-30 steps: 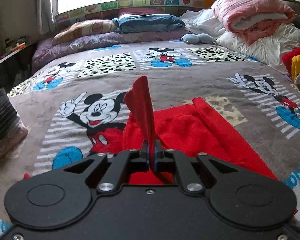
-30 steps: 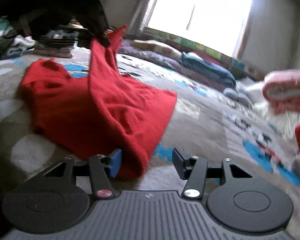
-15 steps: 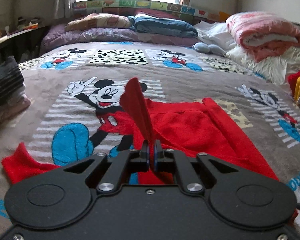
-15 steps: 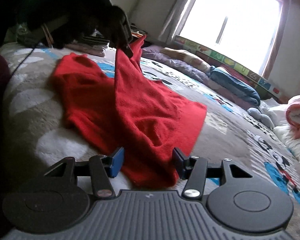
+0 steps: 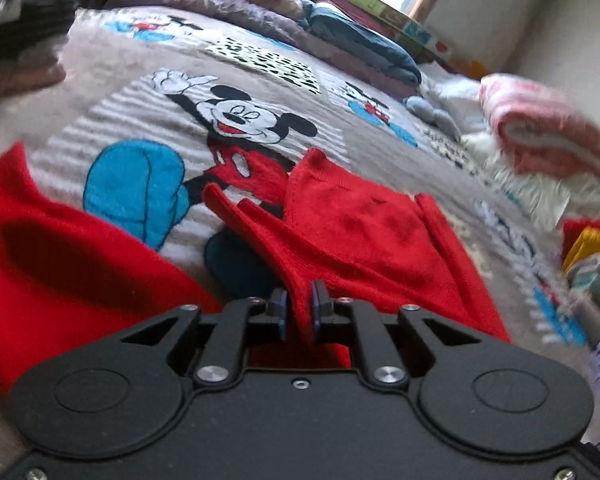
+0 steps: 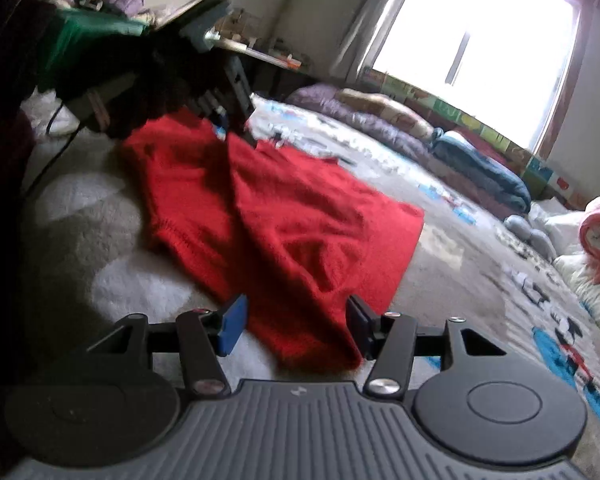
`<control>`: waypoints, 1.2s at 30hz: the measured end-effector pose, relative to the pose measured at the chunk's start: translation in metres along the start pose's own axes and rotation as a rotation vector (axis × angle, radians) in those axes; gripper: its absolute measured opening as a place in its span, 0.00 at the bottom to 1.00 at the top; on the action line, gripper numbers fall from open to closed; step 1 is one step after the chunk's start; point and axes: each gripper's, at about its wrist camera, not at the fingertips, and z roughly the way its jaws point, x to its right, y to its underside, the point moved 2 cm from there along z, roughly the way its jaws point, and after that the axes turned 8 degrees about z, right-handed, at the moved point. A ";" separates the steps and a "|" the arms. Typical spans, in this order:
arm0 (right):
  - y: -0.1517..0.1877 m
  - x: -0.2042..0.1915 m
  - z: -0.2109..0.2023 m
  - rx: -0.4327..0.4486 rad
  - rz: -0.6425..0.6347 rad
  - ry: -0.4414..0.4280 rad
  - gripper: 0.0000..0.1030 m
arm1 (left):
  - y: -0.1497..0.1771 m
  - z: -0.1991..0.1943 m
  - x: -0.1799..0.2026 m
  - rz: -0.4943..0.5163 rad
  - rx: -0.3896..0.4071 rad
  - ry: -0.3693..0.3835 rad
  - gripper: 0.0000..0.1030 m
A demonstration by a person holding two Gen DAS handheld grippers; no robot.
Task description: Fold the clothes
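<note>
The red sweater (image 6: pixel 284 216) lies spread out on the cartoon-mouse blanket (image 5: pixel 112 120) that covers the bed. In the right wrist view its long way runs from the near edge, right in front of the right gripper (image 6: pixel 296 326), up and away to the far left, where the left gripper (image 6: pixel 224 92) shows as a dark, blurry shape over the far end of the cloth. The near corner of the sweater sits between the two blue pads (image 6: pixel 232 324) of the right gripper, so this claw is the closer one to that end. Its jaws stand wide apart and are not pinching anything; whether the cloth brushes a pad is hard to tell. In the left wrist view the left gripper (image 5: pixel 299 312) has its jaws almost closed, with a thin fold of the red cloth squeezed between them. The fold rises from the pads and leans to the far left, and the rest of the sweater spreads out to the far right. A second red piece with a round opening (image 5: pixel 48 256) lies near on the left; it may be a sleeve. My guess is that the right claw needs to close on the near corner next.
</note>
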 end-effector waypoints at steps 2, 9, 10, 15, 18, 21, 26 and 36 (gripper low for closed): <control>-0.005 0.002 0.000 0.043 0.011 0.003 0.62 | 0.000 0.001 -0.004 -0.044 0.006 0.013 0.09; 0.005 0.019 0.024 -0.047 0.159 -0.085 0.63 | 0.002 0.006 -0.018 -0.159 0.034 0.039 0.09; 0.006 0.022 0.023 -0.048 0.172 -0.094 0.63 | 0.001 0.007 -0.019 -0.159 0.038 0.036 0.09; 0.004 0.023 0.017 -0.060 0.173 -0.108 0.63 | -0.004 0.004 -0.012 -0.079 0.063 -0.004 0.05; 0.004 0.025 0.017 -0.066 0.178 -0.118 0.63 | -0.010 0.000 -0.003 -0.006 0.085 -0.027 0.04; 0.004 0.026 0.022 -0.087 0.174 -0.123 0.63 | -0.019 -0.003 0.007 0.032 0.107 -0.034 0.03; 0.003 0.028 0.023 -0.104 0.177 -0.140 0.64 | -0.038 -0.008 0.033 0.062 0.130 -0.019 0.02; -0.009 0.026 0.011 0.011 0.171 -0.159 0.54 | -0.073 0.012 0.093 0.066 0.141 -0.011 0.02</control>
